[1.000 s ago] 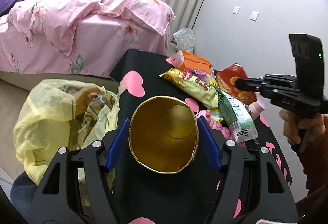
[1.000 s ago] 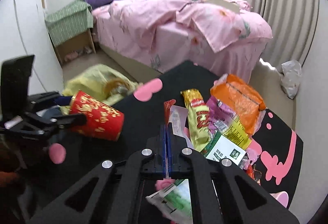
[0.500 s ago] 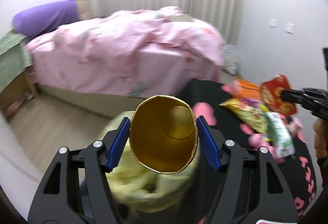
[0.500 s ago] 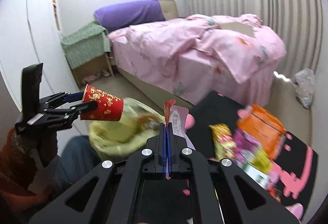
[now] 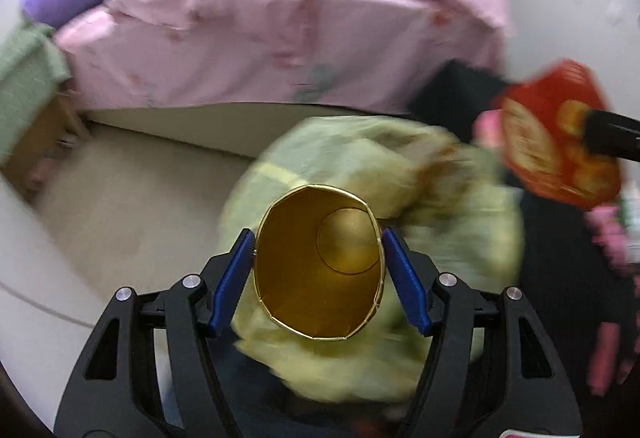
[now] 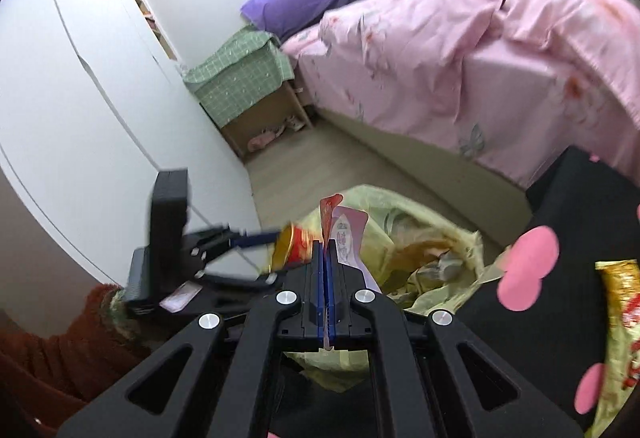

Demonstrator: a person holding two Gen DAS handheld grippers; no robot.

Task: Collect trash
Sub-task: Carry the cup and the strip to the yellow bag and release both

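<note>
Carrying two pieces of trash over the yellow bag (image 6: 424, 238).
The left tool (image 5: 318, 270) clamps one red paper cup (image 5: 320, 266) above the bag's mouth; the right tool (image 6: 325, 258) is pinched flat on one red-and-white wrapper (image 6: 346, 234), nearly over it too. Neither is dropped yet. The bag already holds some crumpled trash, and at least one gold snack packet (image 6: 620, 314), partly cut off, waits on the black bench (image 6: 560, 222).

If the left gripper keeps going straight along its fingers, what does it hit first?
Most likely the yellow trash bag. The left gripper, shut on the paper cup, points down at the bag's crumpled plastic, which fills the view just beyond the cup. Blur leaves the gap unclear; nothing else shows in between.
</note>
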